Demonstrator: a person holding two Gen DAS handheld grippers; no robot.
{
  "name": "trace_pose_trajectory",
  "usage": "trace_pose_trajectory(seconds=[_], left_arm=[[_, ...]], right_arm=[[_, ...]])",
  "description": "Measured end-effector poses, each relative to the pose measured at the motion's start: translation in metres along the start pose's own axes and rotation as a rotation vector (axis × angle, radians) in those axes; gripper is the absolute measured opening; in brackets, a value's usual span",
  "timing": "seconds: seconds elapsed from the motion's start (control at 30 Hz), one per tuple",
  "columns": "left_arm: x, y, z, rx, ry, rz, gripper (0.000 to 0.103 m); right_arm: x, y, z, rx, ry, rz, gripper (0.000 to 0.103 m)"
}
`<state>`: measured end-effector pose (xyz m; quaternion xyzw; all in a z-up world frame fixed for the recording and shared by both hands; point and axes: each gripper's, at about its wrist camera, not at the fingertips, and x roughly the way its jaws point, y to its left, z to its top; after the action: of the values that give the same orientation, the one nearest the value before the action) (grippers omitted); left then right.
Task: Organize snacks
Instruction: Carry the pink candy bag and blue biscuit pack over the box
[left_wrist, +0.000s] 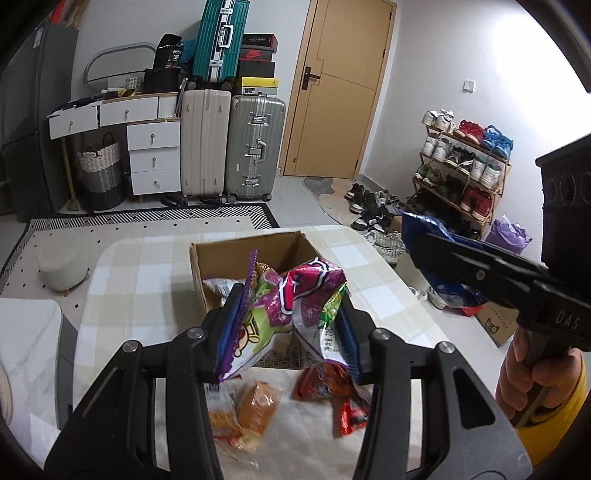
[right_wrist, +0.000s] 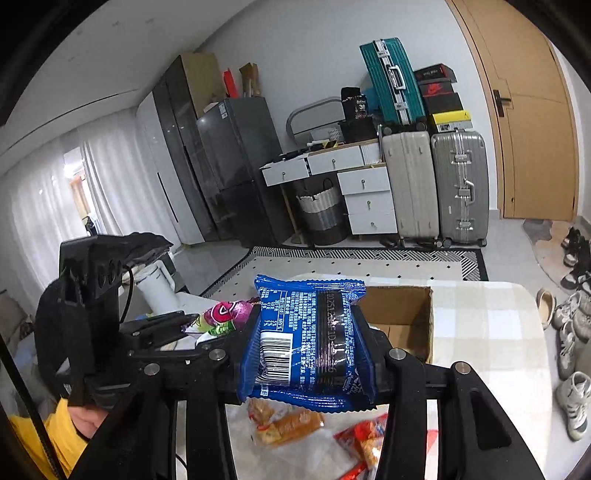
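My left gripper (left_wrist: 290, 328) is shut on a crumpled purple and green snack bag (left_wrist: 291, 306), held above the table just short of an open cardboard box (left_wrist: 221, 254). One white packet lies inside the box. My right gripper (right_wrist: 308, 343) is shut on a blue snack packet (right_wrist: 306, 339) with a barcode, raised in front of the same box (right_wrist: 402, 314). In the left wrist view the right gripper (left_wrist: 417, 236) shows at the right with the blue packet (left_wrist: 424, 229). The left gripper (right_wrist: 192, 325) and its purple bag (right_wrist: 225, 314) appear at the left of the right wrist view.
Loose snacks lie on the checked table (left_wrist: 147, 266) below the grippers: an orange bun packet (left_wrist: 256, 408) and red packets (left_wrist: 332, 384). A white stool (left_wrist: 62, 266) stands on the rug at the left. Suitcases (left_wrist: 255, 147), drawers (left_wrist: 153, 158) and a shoe rack (left_wrist: 465, 170) line the walls.
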<state>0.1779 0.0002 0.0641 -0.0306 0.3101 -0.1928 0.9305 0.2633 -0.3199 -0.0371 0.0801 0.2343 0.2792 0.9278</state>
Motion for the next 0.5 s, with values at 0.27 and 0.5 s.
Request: trace_pose_trajectory(seconds=[0.27, 0.5], left_arm=[[0.060, 0.020, 0.035, -0.017, 0.056, 0.045, 0.044], [0.128, 0.040, 0.048, -0.041, 0.142, 0.059, 0.044]], right_arm=[[0.057, -0.029, 0.026, 0.045, 0.044, -0.007, 0.045], [0.104, -0.054, 0.030, 0.070, 0.104, -0.018, 0.045]])
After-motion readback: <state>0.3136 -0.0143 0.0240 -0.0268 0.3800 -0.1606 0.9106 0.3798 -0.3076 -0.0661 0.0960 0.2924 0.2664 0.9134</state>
